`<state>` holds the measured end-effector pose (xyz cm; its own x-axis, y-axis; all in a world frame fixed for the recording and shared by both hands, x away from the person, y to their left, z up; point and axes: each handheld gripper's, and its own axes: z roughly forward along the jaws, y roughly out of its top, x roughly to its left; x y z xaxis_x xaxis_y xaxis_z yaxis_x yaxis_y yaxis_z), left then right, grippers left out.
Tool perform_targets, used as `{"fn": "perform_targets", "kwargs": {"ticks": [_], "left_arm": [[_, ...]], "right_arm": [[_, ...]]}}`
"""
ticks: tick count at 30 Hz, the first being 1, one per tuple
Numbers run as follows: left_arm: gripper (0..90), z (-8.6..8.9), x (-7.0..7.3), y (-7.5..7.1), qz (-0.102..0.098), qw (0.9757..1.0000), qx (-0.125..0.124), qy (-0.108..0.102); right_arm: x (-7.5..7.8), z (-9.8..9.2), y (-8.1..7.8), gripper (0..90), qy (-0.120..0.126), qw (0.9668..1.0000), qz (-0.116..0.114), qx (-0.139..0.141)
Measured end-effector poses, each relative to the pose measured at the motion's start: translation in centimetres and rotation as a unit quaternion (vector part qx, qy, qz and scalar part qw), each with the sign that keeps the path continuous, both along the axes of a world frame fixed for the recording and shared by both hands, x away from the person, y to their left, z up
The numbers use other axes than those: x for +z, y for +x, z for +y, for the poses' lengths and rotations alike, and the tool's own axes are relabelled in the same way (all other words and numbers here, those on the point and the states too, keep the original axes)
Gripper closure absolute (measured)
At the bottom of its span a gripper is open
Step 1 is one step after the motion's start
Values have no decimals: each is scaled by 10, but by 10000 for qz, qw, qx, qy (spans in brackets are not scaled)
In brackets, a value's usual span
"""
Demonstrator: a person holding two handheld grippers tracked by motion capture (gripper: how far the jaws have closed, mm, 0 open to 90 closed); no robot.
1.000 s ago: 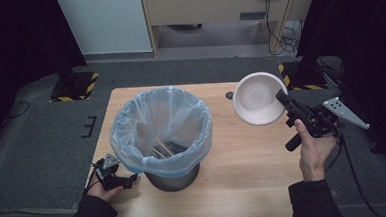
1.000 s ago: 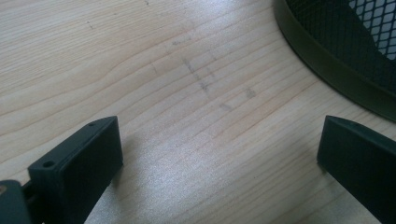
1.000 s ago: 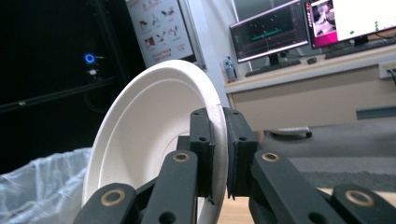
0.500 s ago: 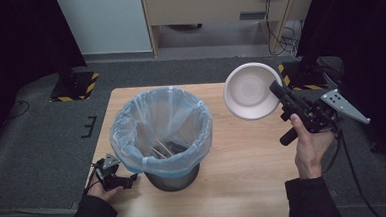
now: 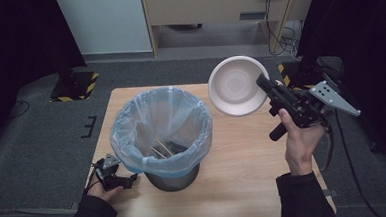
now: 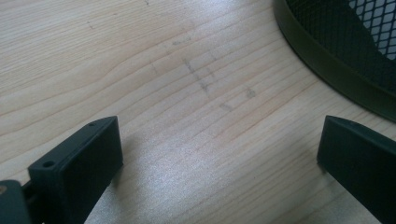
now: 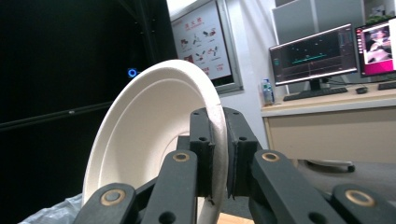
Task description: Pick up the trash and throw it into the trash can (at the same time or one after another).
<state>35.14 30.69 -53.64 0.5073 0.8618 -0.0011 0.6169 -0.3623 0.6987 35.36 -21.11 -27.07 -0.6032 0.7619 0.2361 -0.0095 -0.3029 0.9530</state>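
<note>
A white paper bowl (image 5: pixel 236 86) hangs in the air over the table's far right part, tilted with its hollow toward the camera. My right gripper (image 5: pixel 265 86) is shut on its rim; in the right gripper view the rim (image 7: pixel 219 140) sits pinched between the two black jaws. A bin (image 5: pixel 168 135) lined with a pale blue bag stands mid-table with wooden sticks (image 5: pixel 159 151) inside. My left gripper (image 5: pixel 129 181) rests low on the table beside the bin's base, jaws open on bare wood (image 6: pixel 196 121), with the bin's dark mesh wall (image 6: pixel 345 56) to one side.
The wooden table (image 5: pixel 244 171) has bare room in front of and right of the bin. Dark curtains flank the scene. A wooden cabinet (image 5: pixel 215 7) with trailing cables stands behind the table. Monitors on a desk (image 7: pixel 317 56) show beyond the bowl.
My right gripper has lifted the bowl higher and carried it leftward, closer to the bin. The left gripper has stayed put.
</note>
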Motion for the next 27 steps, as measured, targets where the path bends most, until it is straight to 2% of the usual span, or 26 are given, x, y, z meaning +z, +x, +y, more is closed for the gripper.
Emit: {"fn": "perform_targets", "kwargs": {"ticks": [18,27], "left_arm": [[0,0,0,0,0,10000,-1,1],[0,0,0,0,1,10000,-1,0]], "right_arm": [[14,51,5,838,-205,9987,-102,447],[11,72,9,838,-337,9976,-52,597]]}}
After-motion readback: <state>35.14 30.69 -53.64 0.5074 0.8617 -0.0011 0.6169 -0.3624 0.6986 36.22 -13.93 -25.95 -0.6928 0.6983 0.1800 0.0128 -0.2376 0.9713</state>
